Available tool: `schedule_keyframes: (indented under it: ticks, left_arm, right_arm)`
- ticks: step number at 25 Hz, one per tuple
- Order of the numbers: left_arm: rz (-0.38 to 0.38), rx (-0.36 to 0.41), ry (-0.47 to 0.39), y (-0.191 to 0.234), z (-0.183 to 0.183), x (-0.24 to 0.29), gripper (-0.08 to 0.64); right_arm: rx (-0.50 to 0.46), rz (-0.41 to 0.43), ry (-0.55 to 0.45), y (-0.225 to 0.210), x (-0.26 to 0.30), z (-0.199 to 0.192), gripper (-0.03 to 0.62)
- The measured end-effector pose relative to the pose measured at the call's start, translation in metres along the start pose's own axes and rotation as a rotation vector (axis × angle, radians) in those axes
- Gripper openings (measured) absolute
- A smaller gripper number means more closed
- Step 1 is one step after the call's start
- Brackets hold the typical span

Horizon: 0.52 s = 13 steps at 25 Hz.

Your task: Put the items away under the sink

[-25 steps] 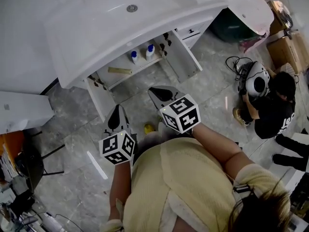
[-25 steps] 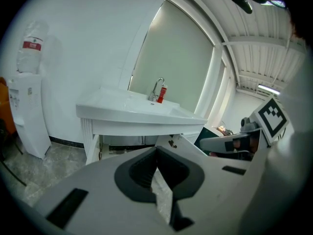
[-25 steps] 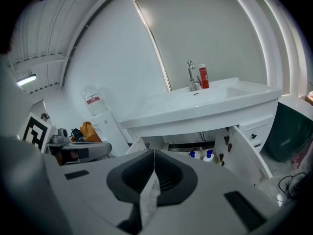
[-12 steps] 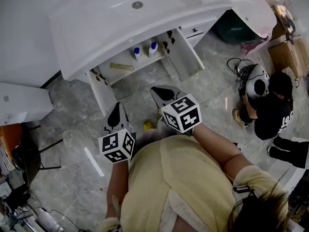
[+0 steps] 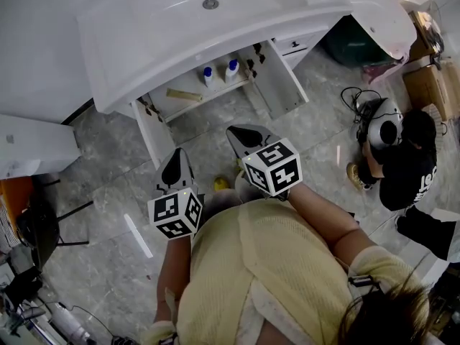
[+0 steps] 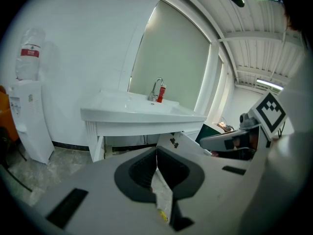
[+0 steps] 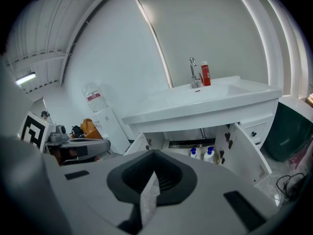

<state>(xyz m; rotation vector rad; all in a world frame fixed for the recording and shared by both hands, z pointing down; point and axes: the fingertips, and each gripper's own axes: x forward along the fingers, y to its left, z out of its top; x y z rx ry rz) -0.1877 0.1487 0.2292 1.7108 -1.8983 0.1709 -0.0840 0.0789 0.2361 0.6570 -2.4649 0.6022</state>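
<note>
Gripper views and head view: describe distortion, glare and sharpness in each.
Left gripper view: fisheye circle, black corners, ceiling lamp glaring. Right gripper view: same fisheye, straight wall lines bent. Head view: evenly lit, sharp, soft sheen on the sink.

The sink point(image 5: 180, 27) is showing smooth, glossy white, ceramic-looking and catching highlights; the tap point(image 7: 194, 72) on it is gleaming like polished metal, and the cupboard door point(image 5: 284, 77) below is reading as flat white with a duller sheen. The floor point(image 5: 108, 214) is looking like polished grey stone-pattern tile, throwing back a strip of light, while the bottles point(image 5: 231, 69) on the shelf are appearing as white plastic with blue caps. The left claw point(image 6: 156, 148) and right claw point(image 7: 154, 153) are presenting matt pale-grey plastic shells with dark, ribbed, rubbery-looking pads, and the person's top point(image 5: 266, 279) is showing soft, fine-knit yellow cloth.
</note>
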Motion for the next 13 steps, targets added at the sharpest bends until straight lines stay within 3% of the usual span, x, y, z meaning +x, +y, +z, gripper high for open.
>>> schedule_keyframes:
  ticks: [13]
  left_arm:
    - [0.019, -0.016, -0.009, 0.0034, 0.0058, 0.0042, 0.040]
  right_arm:
    - [0.003, -0.008, 0.002, -0.0069, 0.0004, 0.0029, 0.026]
